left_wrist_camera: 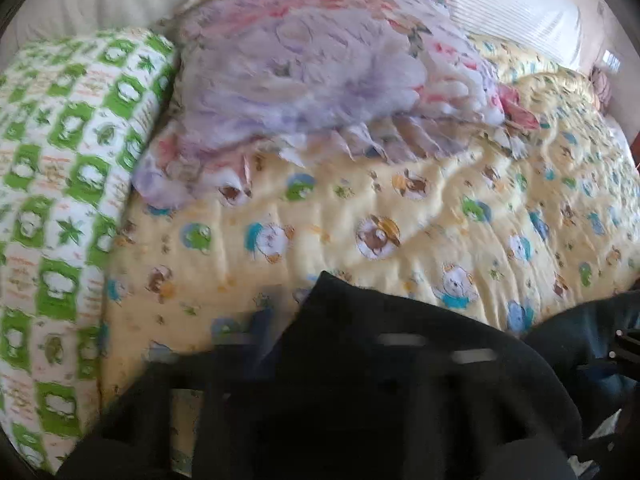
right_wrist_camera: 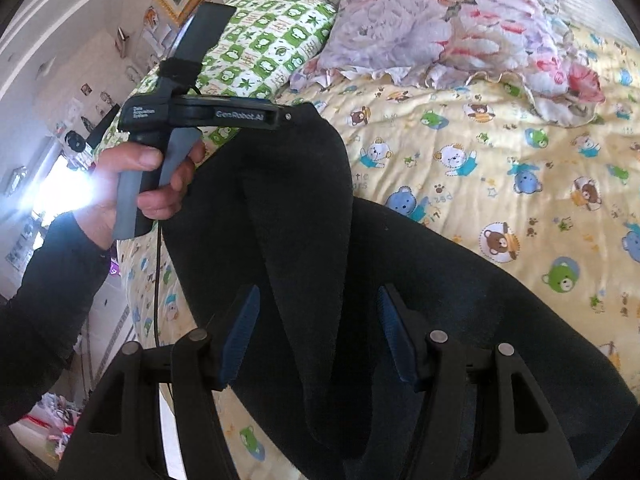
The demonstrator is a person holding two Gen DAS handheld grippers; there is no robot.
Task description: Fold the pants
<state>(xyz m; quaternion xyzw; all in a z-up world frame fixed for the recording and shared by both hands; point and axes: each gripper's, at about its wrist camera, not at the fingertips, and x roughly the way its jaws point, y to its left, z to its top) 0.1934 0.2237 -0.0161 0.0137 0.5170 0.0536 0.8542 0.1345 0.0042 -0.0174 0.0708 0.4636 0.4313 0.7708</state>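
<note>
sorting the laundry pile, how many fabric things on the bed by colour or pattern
black pants: 1
yellow bear-print quilt: 1
green-and-white checked pillow: 1
pink and lilac floral pillow: 1
total: 4

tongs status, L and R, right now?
Left tongs: shut on the corner of the black fabric pants.
Right tongs: fingers apart, pants bunched between them; whether the pads are gripping cannot be told.
</note>
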